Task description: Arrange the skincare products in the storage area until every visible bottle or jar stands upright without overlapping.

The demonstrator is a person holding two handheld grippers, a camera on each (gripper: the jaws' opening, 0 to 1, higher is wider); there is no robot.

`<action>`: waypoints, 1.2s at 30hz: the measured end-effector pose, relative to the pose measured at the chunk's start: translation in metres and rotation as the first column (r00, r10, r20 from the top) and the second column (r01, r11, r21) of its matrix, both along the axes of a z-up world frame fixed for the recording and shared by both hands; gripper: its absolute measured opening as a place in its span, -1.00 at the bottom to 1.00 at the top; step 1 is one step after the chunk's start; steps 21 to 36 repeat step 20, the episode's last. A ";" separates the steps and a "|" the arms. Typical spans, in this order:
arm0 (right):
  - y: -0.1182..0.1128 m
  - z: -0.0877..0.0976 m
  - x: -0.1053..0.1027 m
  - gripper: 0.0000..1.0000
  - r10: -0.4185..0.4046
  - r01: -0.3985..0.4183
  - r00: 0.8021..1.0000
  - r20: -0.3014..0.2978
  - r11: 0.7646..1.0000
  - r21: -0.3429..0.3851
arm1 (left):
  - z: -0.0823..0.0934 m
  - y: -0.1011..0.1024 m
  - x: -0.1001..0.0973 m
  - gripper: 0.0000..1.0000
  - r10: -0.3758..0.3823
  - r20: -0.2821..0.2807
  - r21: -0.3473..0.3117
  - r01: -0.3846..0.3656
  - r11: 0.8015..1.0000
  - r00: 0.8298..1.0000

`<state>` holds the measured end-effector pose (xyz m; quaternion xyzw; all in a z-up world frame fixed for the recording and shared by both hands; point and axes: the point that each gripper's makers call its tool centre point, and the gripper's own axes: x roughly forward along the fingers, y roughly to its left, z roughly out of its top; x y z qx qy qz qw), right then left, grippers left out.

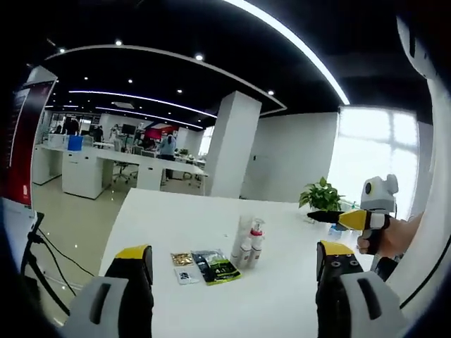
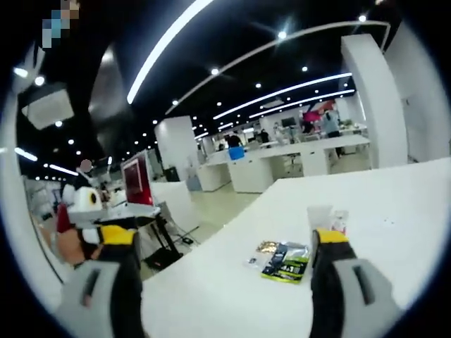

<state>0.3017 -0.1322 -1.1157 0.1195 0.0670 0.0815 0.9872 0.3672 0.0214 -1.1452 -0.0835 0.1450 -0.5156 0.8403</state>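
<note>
left gripper view, claw: left claw (image 1: 232,282) rose from 6 o'clock, jaws wide apart, yellow-black tips, nothing between them, held above the bench.
left gripper view, bench: white bench (image 1: 169,218) ran from 6 o'clock up toward centre.
left gripper view, task items: skincare bottles (image 1: 248,243) stood upright in a tight cluster just past centre toward 5 o'clock, one with a red cap; whether they touched each other, cannot tell.
left gripper view, flat items: dark green sachet (image 1: 217,266) lay flat just at 7 o'clock of the bottles; small gold packet (image 1: 182,258) and small pale packet (image 1: 186,274) lay just at 9 o'clock of the sachet.
left gripper view, other claw: right claw (image 1: 331,217) came in at 3 o'clock, held by a hand (image 1: 391,236), tip pointing toward 9 o'clock; jaws looked closed together, holding nothing.
left gripper view, background: potted plant (image 1: 320,196) at 3 o'clock beyond the bench; white pillar (image 1: 231,144) at 12 o'clock.

right gripper view, claw: right claw (image 2: 225,246) rose from 6 o'clock, gap between its jaws here, nothing gripped.
right gripper view, task items: bottles (image 2: 325,218) at 3 o'clock, partly behind the right jaw, upright.
right gripper view, flat items: sachet (image 2: 286,262) and packets at 4 o'clock on bench (image 2: 394,211).
right gripper view, other claw: left claw's body at 9 o'clock, jaws hidden.
</note>
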 end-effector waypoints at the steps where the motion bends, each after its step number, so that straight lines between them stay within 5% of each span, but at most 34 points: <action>1: 0.000 -0.001 0.000 0.98 -0.002 0.002 1.000 0.000 1.000 -0.002 | 0.000 0.000 0.000 0.99 0.000 0.003 0.001 0.000 1.000 1.000; 15: -0.020 -0.011 -0.008 0.98 -0.100 0.099 0.995 -0.001 0.994 0.040 | -0.004 -0.006 0.002 0.99 -0.013 0.013 0.030 0.013 0.999 1.000; 36: -0.022 -0.016 -0.012 0.98 -0.114 0.114 0.993 -0.014 0.993 0.039 | -0.004 -0.007 0.004 0.99 -0.011 0.005 0.025 0.011 1.000 1.000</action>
